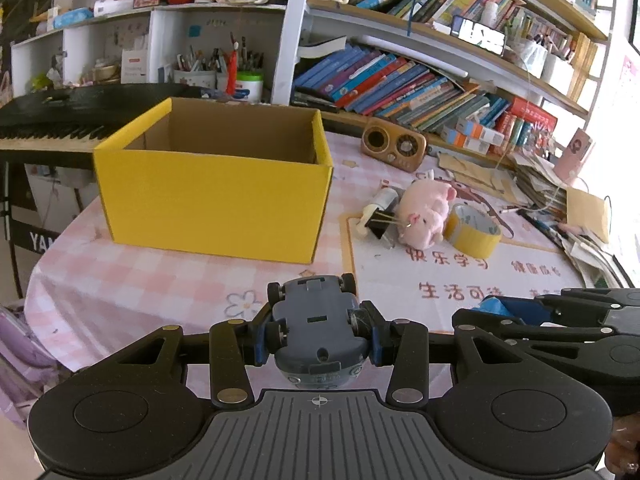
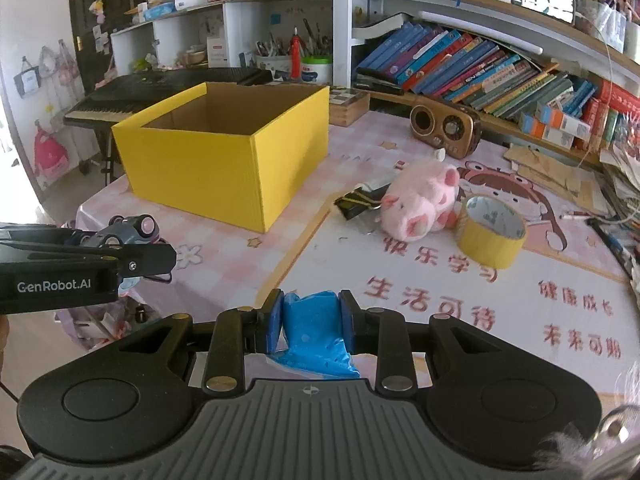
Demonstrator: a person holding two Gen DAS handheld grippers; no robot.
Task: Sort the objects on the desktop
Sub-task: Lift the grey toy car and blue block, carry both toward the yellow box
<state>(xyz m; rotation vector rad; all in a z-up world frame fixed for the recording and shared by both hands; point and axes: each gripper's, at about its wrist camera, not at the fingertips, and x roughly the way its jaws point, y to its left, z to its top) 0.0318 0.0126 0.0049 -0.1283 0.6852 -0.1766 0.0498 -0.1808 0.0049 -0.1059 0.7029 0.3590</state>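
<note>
My left gripper is shut on a grey toy car, held belly-up above the near table edge. The same car shows at the left of the right wrist view, in the left gripper. My right gripper is shut on a blue soft packet; it appears at the right edge of the left wrist view. An open yellow cardboard box stands ahead on the table. A pink plush pig, a yellow tape roll and a black binder clip lie to the right of the box.
A pink checked tablecloth covers the table, with a printed mat on it. A brown retro radio sits at the back. Bookshelves crowd the far side; a black keyboard stands left of the table. Paper stacks line the right edge.
</note>
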